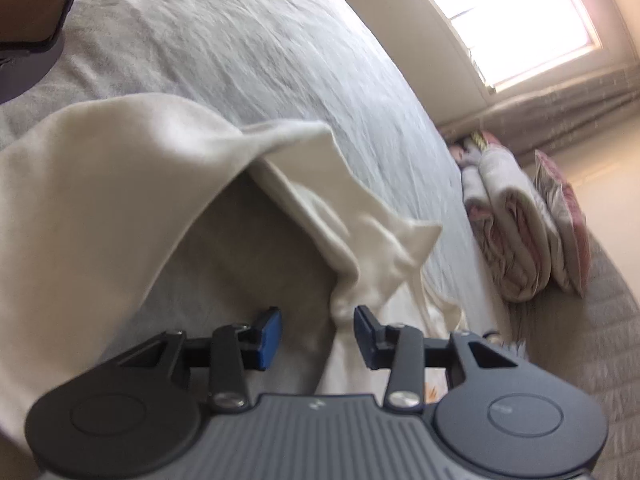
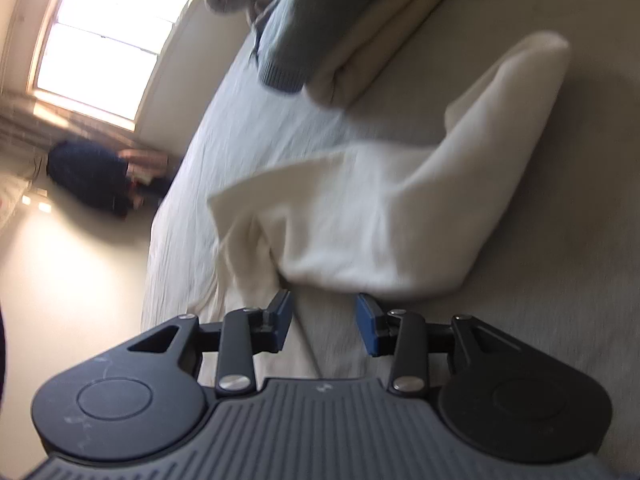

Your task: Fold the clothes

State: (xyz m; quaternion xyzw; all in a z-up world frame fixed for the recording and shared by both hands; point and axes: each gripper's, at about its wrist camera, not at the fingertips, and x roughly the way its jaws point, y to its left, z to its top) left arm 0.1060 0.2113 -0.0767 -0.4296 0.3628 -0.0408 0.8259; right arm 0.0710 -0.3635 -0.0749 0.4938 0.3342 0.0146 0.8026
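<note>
A cream garment point(image 1: 100, 200) lies partly folded over on the grey bedsheet point(image 1: 280, 60). My left gripper point(image 1: 318, 334) is low over the bed with its blue pads point(image 1: 272, 336) apart. A bunched fold of the cream cloth point(image 1: 344, 320) lies between them, close to the right pad, and is not pinched. In the right wrist view the same garment point(image 2: 360, 220) lies rumpled just ahead of my right gripper point(image 2: 325, 322). That gripper stands open over the sheet point(image 2: 240, 128), with a cream edge point(image 2: 296, 344) running under its left finger.
Folded pink-grey bedding and a pillow point(image 1: 520, 220) sit by the bed's far edge under a bright window point(image 1: 520, 12). A stack of folded clothes, grey-green knit point(image 2: 320, 28) on cream point(image 2: 380, 48), lies beyond the garment. A dark bag point(image 2: 92, 176) is on the floor.
</note>
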